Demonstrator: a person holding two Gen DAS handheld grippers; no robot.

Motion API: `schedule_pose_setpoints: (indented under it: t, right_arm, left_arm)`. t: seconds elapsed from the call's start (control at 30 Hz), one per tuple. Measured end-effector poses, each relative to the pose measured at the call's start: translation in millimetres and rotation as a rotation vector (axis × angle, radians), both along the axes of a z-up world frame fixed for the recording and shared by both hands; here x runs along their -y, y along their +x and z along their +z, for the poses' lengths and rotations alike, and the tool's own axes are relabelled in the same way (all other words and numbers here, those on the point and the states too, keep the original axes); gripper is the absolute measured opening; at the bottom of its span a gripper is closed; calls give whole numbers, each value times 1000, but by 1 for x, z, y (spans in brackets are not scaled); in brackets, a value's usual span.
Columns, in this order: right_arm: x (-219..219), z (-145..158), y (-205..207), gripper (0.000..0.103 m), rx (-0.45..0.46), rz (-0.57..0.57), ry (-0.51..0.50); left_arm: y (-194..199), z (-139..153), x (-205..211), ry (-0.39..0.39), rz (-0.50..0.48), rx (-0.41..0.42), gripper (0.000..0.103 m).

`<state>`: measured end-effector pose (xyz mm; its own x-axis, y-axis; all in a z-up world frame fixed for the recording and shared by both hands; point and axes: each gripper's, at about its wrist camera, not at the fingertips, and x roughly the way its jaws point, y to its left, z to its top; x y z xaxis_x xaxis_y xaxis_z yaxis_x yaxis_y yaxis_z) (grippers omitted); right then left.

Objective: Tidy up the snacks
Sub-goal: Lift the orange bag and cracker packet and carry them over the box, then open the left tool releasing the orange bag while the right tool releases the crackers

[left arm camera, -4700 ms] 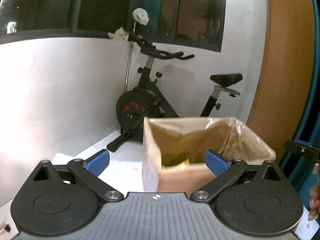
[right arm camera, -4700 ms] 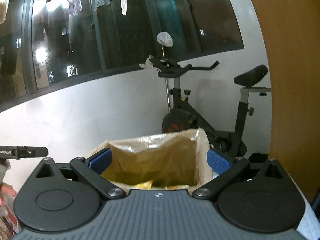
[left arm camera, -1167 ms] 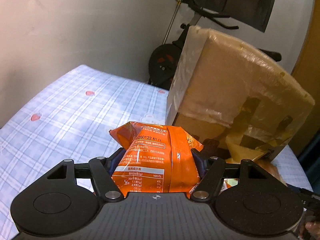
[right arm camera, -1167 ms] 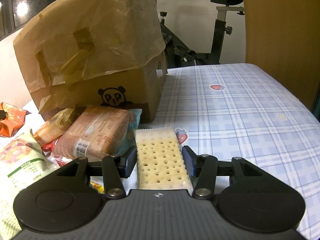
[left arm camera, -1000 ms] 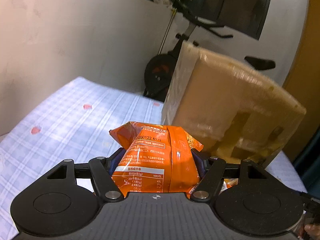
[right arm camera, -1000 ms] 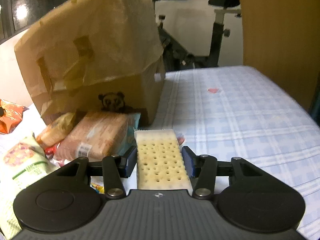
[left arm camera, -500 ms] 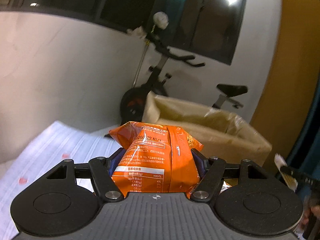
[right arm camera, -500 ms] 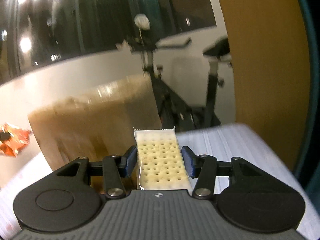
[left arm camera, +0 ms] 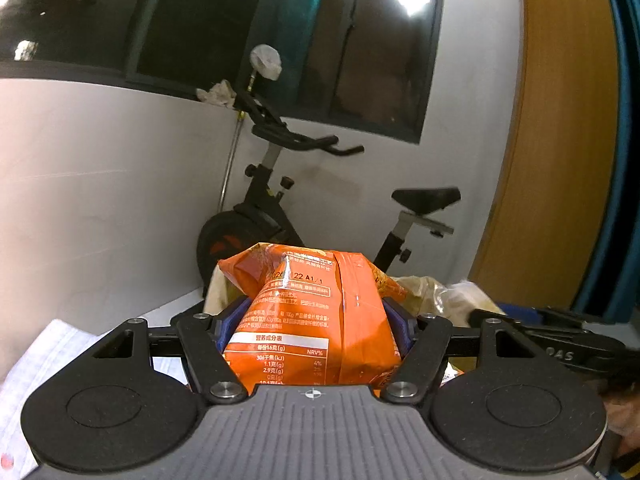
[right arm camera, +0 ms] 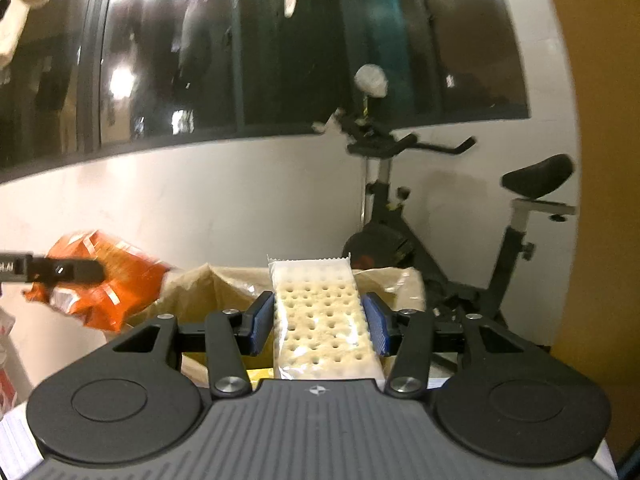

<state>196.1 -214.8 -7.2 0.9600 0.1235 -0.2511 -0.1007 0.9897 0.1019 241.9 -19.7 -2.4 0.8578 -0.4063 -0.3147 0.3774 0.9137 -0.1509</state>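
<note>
Two packets [left arm camera: 308, 320] [right arm camera: 322, 320] lie lengthwise between jaws, seemingly toward box [right arm camera: 208, 284].

On the orange snack bag [left arm camera: 316, 320] I can read a stamped code ending "122 A1/1", and a nutrition panel with "16(g)", "NRV%", "306", "1.1(g)", "2.9(g)", "4%". The other gripper's black finger [left arm camera: 560, 354] shows partial white lettering I can't make out fully

You have two grippers, the left gripper [left arm camera: 312, 320] and the right gripper [right arm camera: 319, 322]; two snacks, one orange snack bag [left arm camera: 308, 320] and one cracker pack [right arm camera: 320, 320]; one lined cardboard box [right arm camera: 208, 284]; one exercise bike [right arm camera: 420, 240].
</note>
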Motion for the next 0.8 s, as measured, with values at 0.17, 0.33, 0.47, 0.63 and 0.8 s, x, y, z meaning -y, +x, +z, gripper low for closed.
schedule_pose_setpoints:
  t: [0.17,0.33,0.47,0.63,0.8]
  right_arm:
    - [-11,-9,38,51,-78,10,-38]
    - [-15,-26,56,51,-142,7,-73]
    - [-14,-35,63,51,-195,-7,-81]
    - [-16,-39,64,52,-226,-16,-87]
    - [-18,-39,65,62,-236,-16,-100]
  left_arm:
    - [34,-15,16,52,5,-34,72]
    - [55,-26,22,84,1,-60,72]
    - [63,-32,25,124,-11,-87,73]
    - [62,-39,20,146,-13,-115,78]
    - [63,-39,16,151,-16,-127,86]
